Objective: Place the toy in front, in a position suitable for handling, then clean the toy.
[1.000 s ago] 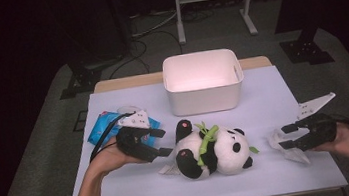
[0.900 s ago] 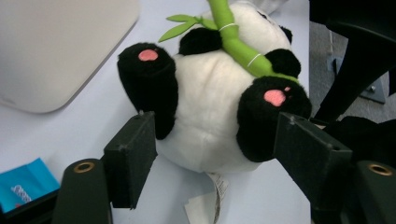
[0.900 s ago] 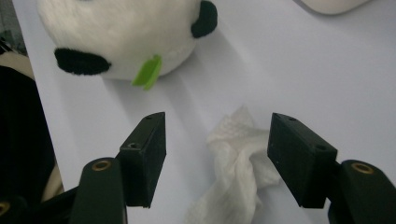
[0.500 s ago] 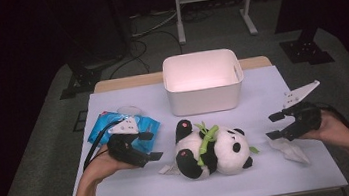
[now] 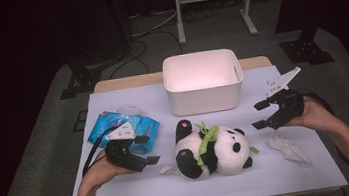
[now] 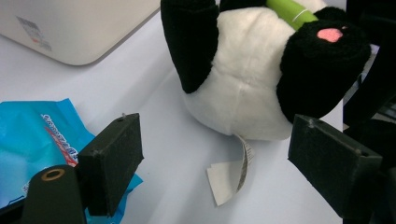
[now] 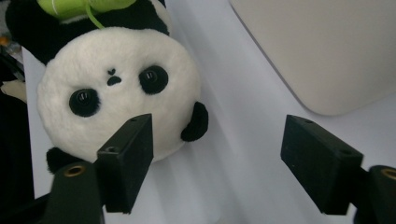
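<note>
The white bin (image 5: 203, 80) sits at upper centre, and the plush panda (image 5: 212, 146) lies on its back below it at centre frame, between both grippers. The left gripper (image 5: 147, 149) and right gripper (image 5: 260, 114) have just been opening; both stand wide, holding nothing. A one-sided pinch could roll the soft toy away. The panda's tag (image 6: 231, 172) and the blue packet (image 5: 123, 127) bear no legible writing.

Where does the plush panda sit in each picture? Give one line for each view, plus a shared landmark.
High view: plush panda lies front centre, between both tools.
Left gripper view: upper right, legs up.
Right gripper view: upper left, face showing.
Shared landmark: white bin behind it.
</note>
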Tool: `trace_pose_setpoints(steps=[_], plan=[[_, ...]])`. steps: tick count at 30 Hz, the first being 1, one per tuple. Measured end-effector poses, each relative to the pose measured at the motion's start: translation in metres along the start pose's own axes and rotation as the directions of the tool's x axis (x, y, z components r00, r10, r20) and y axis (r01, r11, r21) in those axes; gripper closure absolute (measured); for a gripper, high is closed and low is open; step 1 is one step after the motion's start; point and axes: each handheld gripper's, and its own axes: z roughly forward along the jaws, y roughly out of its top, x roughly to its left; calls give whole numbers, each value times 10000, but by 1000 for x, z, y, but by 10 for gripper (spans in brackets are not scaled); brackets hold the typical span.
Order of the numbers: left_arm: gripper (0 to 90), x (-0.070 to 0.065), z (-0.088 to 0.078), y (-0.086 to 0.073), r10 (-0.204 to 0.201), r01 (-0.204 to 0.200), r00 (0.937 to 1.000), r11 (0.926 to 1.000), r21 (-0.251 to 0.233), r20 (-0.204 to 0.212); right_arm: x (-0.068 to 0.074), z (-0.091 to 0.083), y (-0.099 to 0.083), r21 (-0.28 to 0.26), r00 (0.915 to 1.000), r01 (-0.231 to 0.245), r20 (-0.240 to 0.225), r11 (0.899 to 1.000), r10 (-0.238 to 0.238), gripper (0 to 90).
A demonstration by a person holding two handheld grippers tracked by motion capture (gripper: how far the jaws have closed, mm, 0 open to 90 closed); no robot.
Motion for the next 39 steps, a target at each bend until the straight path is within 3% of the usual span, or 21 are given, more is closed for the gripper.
trace_pose_setpoints(steps=[5,9,17,39], plan=[[137,0,0,-3,-27,31,9998,9998,201,-202,0,5,14,10,9994,330,-143,9995,-329,239],[131,-1,-4,-4,-86,86,9998,10000,3,-178,0,9,23,-33,9985,489,-257,9988,-490,239],[112,0,-5,-12,-320,325,9990,9994,142,-311,3,17,37,-118,9957,782,-484,9969,-787,239],[106,1,-8,-12,-276,285,9984,9994,178,-499,2,29,83,174,9836,1642,-787,9863,-1624,246]])
